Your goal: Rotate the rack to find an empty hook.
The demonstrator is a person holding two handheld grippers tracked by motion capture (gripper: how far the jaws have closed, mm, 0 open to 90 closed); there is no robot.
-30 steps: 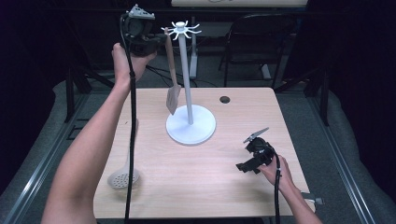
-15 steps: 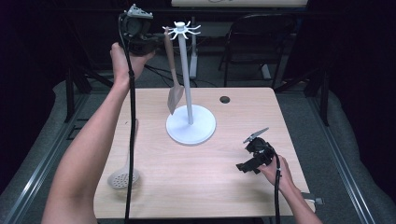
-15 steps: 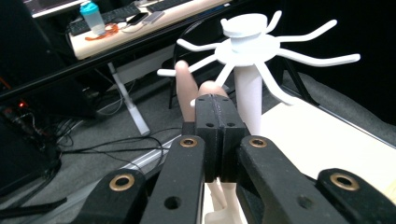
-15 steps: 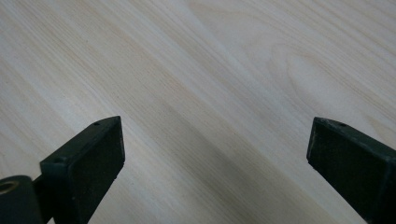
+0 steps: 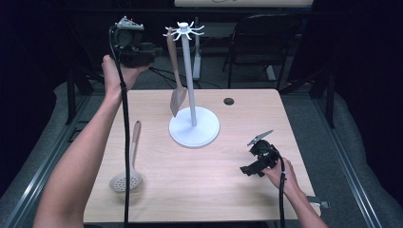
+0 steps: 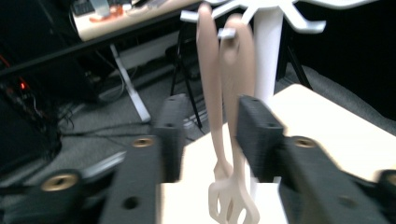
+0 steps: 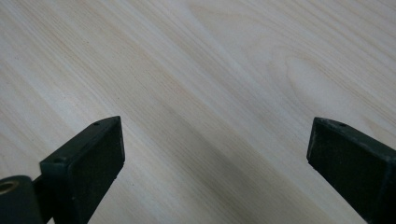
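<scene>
A white hook stand [image 5: 189,80] rises from a round base [image 5: 194,127] at mid-table. From one of its top hooks hangs a wooden slotted spatula [image 5: 175,76]. My left gripper [image 5: 151,50] is held high just left of it. In the left gripper view the spatula handle [image 6: 210,84], doubled by blur, hangs between the jaws of the left gripper [image 6: 210,116]; they have just been opening and stand apart from it. A wooden-handled skimmer [image 5: 129,161] lies on the table's left. My right gripper [image 5: 251,164] rests near the right front, and in its own view the right gripper [image 7: 215,154] is open over bare wood.
The left gripper's cable [image 5: 126,142] hangs down across the table's left side, over the skimmer. A small dark hole [image 5: 228,101] sits in the wooden table [image 5: 285,123] at the back right. A black chair [image 5: 259,42] stands behind the table.
The left gripper has let go of the spatula handle and shifted slightly left and down. The spatula stays hanging on the hook. The right gripper has not moved.
</scene>
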